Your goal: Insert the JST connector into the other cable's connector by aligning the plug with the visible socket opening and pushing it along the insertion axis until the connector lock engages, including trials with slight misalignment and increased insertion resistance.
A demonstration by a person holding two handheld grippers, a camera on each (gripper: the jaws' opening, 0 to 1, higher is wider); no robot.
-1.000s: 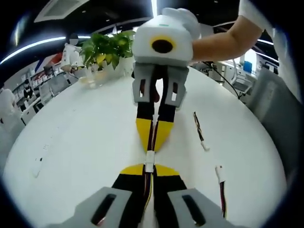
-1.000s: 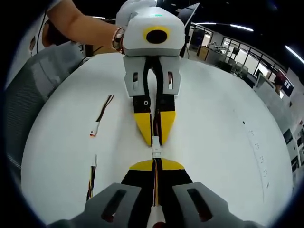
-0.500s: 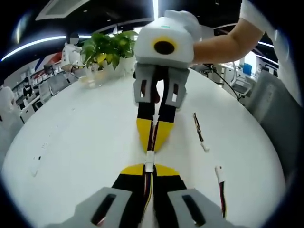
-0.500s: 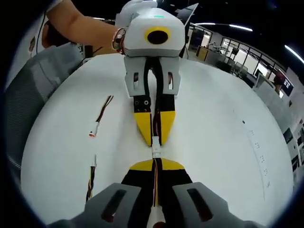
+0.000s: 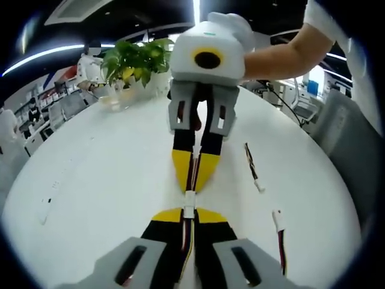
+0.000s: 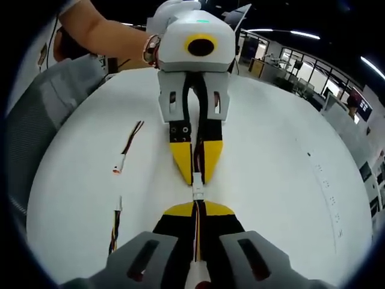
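We have both connectors [image 5: 189, 205] meeting nose to nose between the tips, left gripper [image 5: 189, 214] and right gripper [image 6: 197, 208] each clamped on its cable. Looks mostly seated; lock unconfirmed. Spare cables [image 5: 252, 165] lie at 3 o'clock on the table [image 5: 96, 180].

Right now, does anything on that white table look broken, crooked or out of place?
Nothing stands out. The two white connectors meet in a straight line between the left gripper and the right gripper, each shut on its cable. Two spare cables lie loose beside them, undamaged.
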